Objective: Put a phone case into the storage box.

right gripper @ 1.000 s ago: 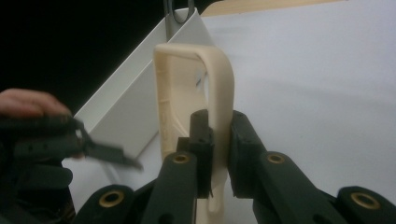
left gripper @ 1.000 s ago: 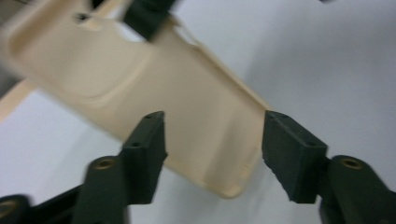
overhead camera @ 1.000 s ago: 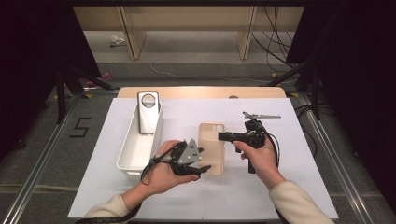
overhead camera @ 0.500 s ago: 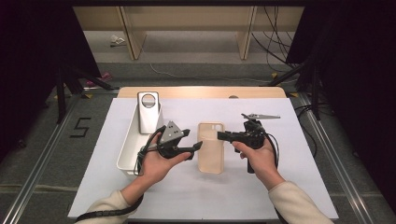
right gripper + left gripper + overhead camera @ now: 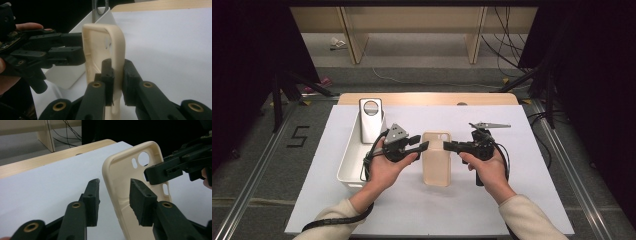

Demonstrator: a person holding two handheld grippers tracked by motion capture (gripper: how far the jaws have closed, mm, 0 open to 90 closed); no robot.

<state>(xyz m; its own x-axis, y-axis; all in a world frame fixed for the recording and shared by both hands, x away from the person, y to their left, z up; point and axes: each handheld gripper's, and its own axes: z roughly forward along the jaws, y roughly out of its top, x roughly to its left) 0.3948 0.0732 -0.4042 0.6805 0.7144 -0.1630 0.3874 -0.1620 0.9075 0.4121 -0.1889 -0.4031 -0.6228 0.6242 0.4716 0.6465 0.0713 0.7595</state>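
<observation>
Since the earlier frames the left gripper (image 5: 421, 146) has swung from low beside the white bin (image 5: 348, 170) up to the left edge of the cream phone case (image 5: 436, 159), and its jaws have just been closing. From the high view the case has also shifted a little, now tilted up off the white table cover (image 5: 512, 200) between the two grippers rather than lying flat. Over at the right, the right gripper (image 5: 451, 145) has kept its place on the case's right edge.

At the far left of the high view, a grey phone case (image 5: 371, 119) stands upright in the far end of the bin; the right gripper view catches just its lower part behind the bin's corner. That high view cannot settle how the left jaws sit on the cream case. From the left gripper view, they straddle the case's near long rim (image 5: 117, 195), one pad outside and one inside the shell, at a middling gap with daylight on both sides, so nothing is pinched yet. It also shows the right gripper's jaws reaching in at the camera cut-out end.

From the right gripper view, the right gripper (image 5: 117, 75) is clamped narrow on the case wall (image 5: 117, 47), pads pressed either side, and holds the case on edge. A pair of metal tweezers (image 5: 490, 125) lies on the cover beyond it.
</observation>
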